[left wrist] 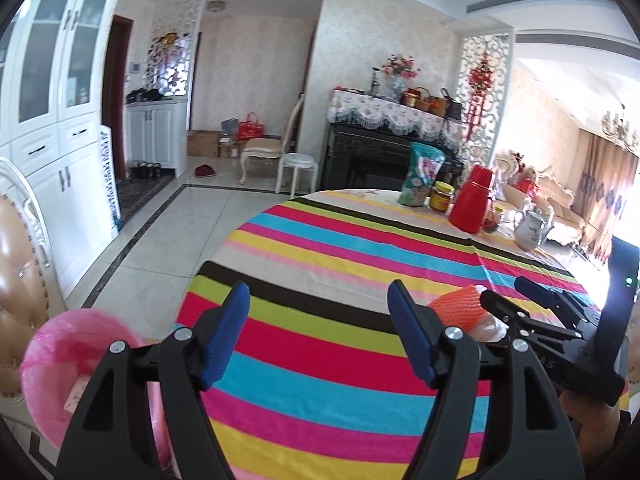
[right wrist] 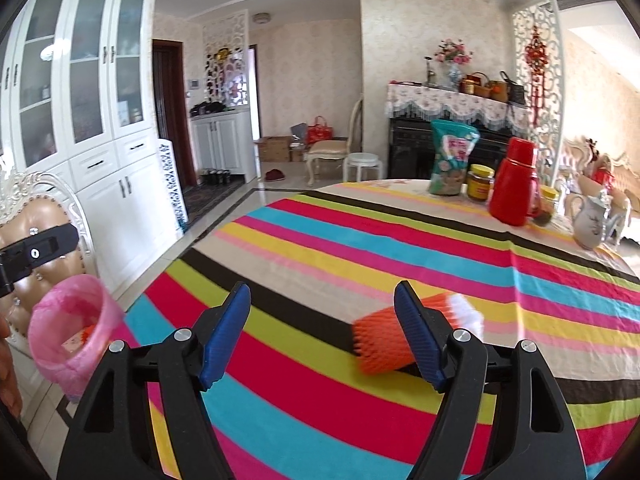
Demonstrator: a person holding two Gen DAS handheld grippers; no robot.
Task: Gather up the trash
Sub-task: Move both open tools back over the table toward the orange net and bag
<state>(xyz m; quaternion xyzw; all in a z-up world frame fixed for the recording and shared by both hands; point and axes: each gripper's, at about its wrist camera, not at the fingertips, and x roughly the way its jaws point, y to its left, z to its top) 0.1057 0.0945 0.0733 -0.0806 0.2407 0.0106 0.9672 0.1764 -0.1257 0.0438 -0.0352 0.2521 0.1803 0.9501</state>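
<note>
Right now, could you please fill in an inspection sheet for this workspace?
Surface: round table under a striped tablecloth, mostly bare at the near side.
Job's things: orange foam fruit net with a white one behind it lying on the cloth; pink-lined trash bin beside the table, some trash already inside.
Clutter: red thermos, snack bag, yellow-lidded jar, white teapot at the far edge.
Grippers: left gripper open, empty; right gripper open, empty, its finger just in front of the net.
Cables: nothing seen.
Surroundings: white cabinets, padded chair, tiled floor.
</note>
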